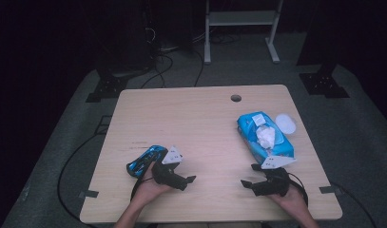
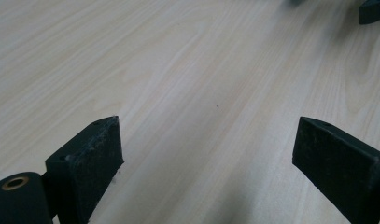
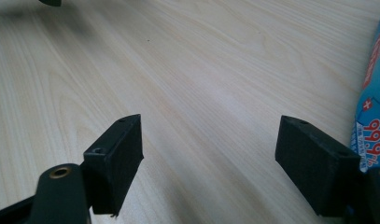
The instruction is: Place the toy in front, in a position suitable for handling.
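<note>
A blue pack of wet wipes lies on the right side of the wooden table, with a white wipe sticking out of its top. A small blue packet lies near the front left. My left gripper sits just right of that packet, pointing right; its jaws stand open over bare wood. My right gripper is below the wipes pack, pointing left. Its jaws are open and nothing is between them; the pack's edge is beside the right jaw.
A round white lid lies right of the wipes pack. A cable hole is near the table's far edge. Cables and a white frame stand on the floor beyond. Bare wood lies between the two grippers.
</note>
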The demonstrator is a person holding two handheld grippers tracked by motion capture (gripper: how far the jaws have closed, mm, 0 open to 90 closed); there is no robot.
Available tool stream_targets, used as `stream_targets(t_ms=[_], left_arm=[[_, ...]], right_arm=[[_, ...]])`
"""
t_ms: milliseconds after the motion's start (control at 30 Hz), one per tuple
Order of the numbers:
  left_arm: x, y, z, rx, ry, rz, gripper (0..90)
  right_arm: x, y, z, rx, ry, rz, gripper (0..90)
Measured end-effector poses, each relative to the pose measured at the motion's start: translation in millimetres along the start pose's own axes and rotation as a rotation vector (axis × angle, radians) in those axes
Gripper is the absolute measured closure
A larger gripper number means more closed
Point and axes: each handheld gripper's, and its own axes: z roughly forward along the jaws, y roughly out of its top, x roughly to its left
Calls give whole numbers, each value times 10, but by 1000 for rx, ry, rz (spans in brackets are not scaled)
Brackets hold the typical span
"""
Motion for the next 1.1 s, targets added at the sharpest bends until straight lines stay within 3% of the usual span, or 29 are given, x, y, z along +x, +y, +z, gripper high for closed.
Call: stream_targets(t_ms=[167, 333, 667, 1100], left_arm=[[27, 37, -57, 15, 20, 35, 80], [88, 61, -145, -4, 46, 49, 79], [295, 39, -396, -54, 88, 19, 79], [615, -123, -608, -29, 155, -25, 79]], right_arm=[[0, 4, 17, 9, 3, 0, 222], [23, 14, 26, 11, 2, -9, 222], [8, 16, 35, 12, 6, -4, 222], [24, 4, 20, 13, 7, -3, 222]])
